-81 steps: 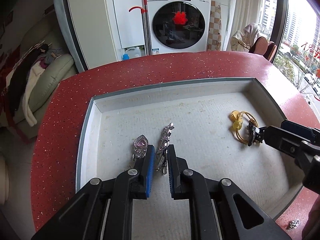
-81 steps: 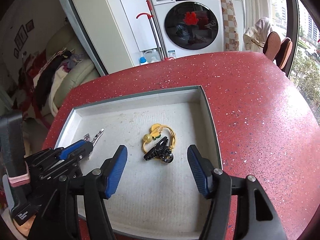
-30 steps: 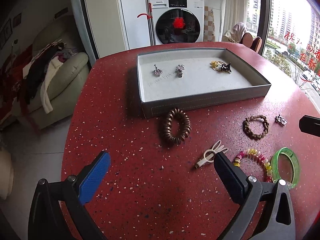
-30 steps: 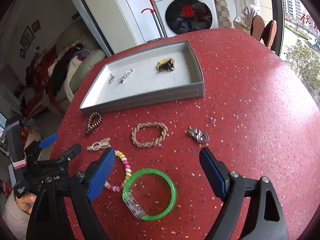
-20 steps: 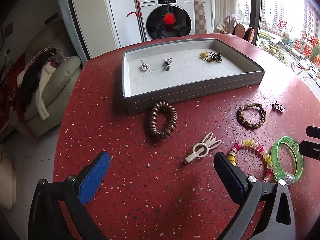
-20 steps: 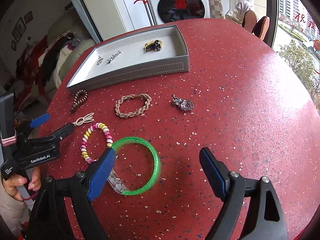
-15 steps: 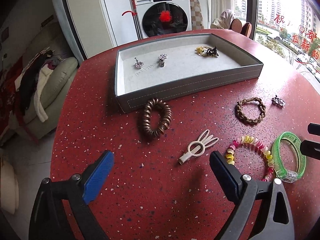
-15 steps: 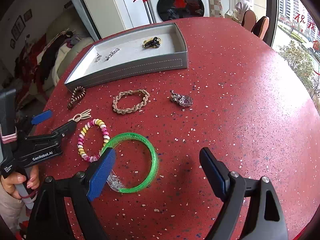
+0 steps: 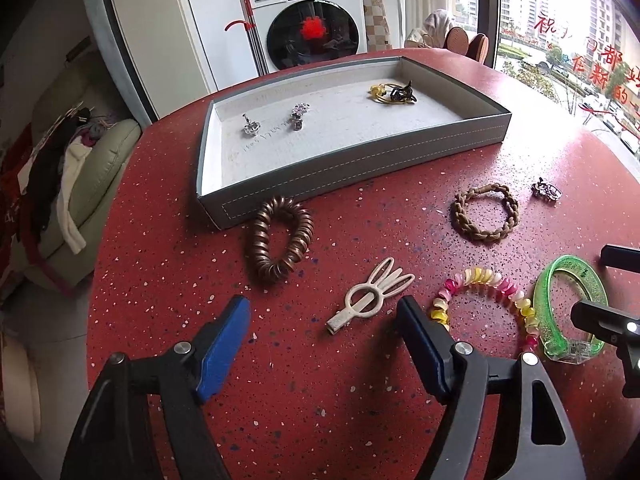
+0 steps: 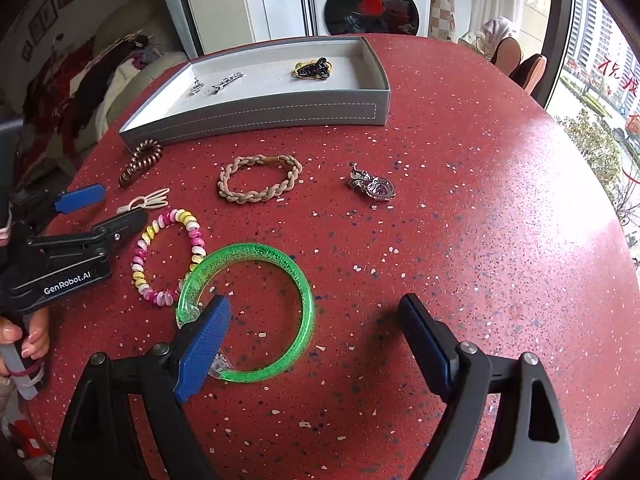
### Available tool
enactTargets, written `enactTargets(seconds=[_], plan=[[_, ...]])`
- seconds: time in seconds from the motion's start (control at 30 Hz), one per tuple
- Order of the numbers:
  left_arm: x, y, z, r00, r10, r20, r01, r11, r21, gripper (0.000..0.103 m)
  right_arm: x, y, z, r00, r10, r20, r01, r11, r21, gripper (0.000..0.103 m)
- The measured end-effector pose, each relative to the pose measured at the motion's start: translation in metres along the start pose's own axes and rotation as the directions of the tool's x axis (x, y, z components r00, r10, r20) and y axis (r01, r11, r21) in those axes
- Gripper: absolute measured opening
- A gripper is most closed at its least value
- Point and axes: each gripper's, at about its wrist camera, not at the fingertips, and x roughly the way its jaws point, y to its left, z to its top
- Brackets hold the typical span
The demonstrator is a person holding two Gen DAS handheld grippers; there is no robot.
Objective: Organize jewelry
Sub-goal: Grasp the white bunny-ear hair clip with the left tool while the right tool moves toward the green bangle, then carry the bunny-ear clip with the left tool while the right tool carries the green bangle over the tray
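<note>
My left gripper [image 9: 322, 308] hovers low over the red table, its jaws closing around empty air; a white rabbit-shaped clip [image 9: 370, 296] lies just ahead between the fingertips, untouched. My right gripper [image 10: 314, 306] is open above the green bangle [image 10: 280, 256], its left finger over the bangle's clear clasp. The grey tray [image 9: 360, 168] behind holds two silver pieces [image 9: 251, 126] and a yellow tie with a black clip [image 9: 394, 94]. On the table lie a brown coil tie [image 9: 260, 248], a braided bracelet [image 10: 260, 196], a pink-yellow bead bracelet [image 10: 192, 232] and a silver heart pendant [image 10: 374, 188].
The table's rim curves close on the left, with a sofa [image 9: 80, 184] piled with clothes beyond it. A washing machine [image 9: 312, 32] stands behind the tray. A person's hand [image 10: 24, 340] holds the left gripper's handle. Bare red tabletop stretches to the right of the pendant.
Both grippers have left the tray, pulled back and come down over the loose pieces on the table. The left jaws, shut beside the silver clip earlier, opened wide and now narrow slightly.
</note>
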Motion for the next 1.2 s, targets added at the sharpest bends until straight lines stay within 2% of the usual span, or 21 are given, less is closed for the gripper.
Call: enactTargets(seconds=[0.03,0.1,0.2,0.3,0.37,0.43,0.47,0.5,0.53,0.63,0.93,1.2], plan=[[0.000,0.000,0.000,1.000,0.002,0.000,-0.002,1.000,0.002,0.091,0.000,0.002,0.000,1.000,-0.011,0.000,0.011,1.000,-0.016,0.084],[-0.001,-0.001,0.001,1.000,-0.022,-0.003,0.022,1.000,0.005,0.084,0.001,0.005,-0.001,0.999,-0.033,0.000,0.033,0.998,-0.045,0.080],[-0.002,-0.006,0.000,1.000,-0.018,0.001,0.018,0.999,0.026,0.079,0.000,0.004,0.000,1.000,-0.024,0.001,0.024,0.998,-0.054,0.073],[-0.003,-0.009,0.001,0.999,-0.039,-0.001,0.039,0.999,0.036,0.068,-0.002,0.002,0.000,1.000,-0.021,0.001,0.021,0.998,-0.059,0.066],[-0.004,-0.012,0.001,0.997,-0.072,-0.008,0.072,0.997,0.042,0.050,-0.003,0.001,0.000,1.000,-0.018,0.001,0.018,0.998,-0.061,0.058],[-0.004,-0.016,0.001,0.997,-0.072,-0.009,0.073,0.996,0.056,0.044,-0.005,0.000,0.000,1.000,-0.015,0.003,0.015,0.998,-0.063,0.044],[-0.005,-0.018,0.001,0.997,-0.071,-0.008,0.071,0.996,0.062,0.031,-0.005,0.000,0.000,1.000,-0.016,0.005,0.017,0.998,-0.063,0.041],[-0.004,-0.019,0.001,0.997,-0.072,-0.012,0.073,0.995,0.065,0.027,-0.006,-0.001,0.000,1.000,-0.009,0.008,0.009,0.998,-0.062,0.031],[-0.005,-0.020,0.000,0.998,-0.069,-0.010,0.070,0.996,0.063,0.027,-0.006,-0.002,0.000,1.000,-0.005,0.010,0.005,0.998,-0.061,0.021],[-0.005,-0.017,0.000,0.997,-0.075,-0.013,0.075,0.996,0.040,0.027,-0.007,-0.004,-0.001,1.000,0.004,0.018,-0.003,0.999,-0.043,0.008],[-0.018,0.000,-0.002,0.994,-0.107,0.013,0.107,0.993,-0.057,0.027,-0.011,-0.015,-0.001,0.997,0.074,0.032,-0.075,0.997,0.033,0.008],[-0.034,0.006,0.003,0.992,-0.116,0.053,0.120,0.989,-0.090,0.027,-0.019,-0.023,0.011,0.991,0.117,0.058,-0.122,0.990,0.074,0.008]])
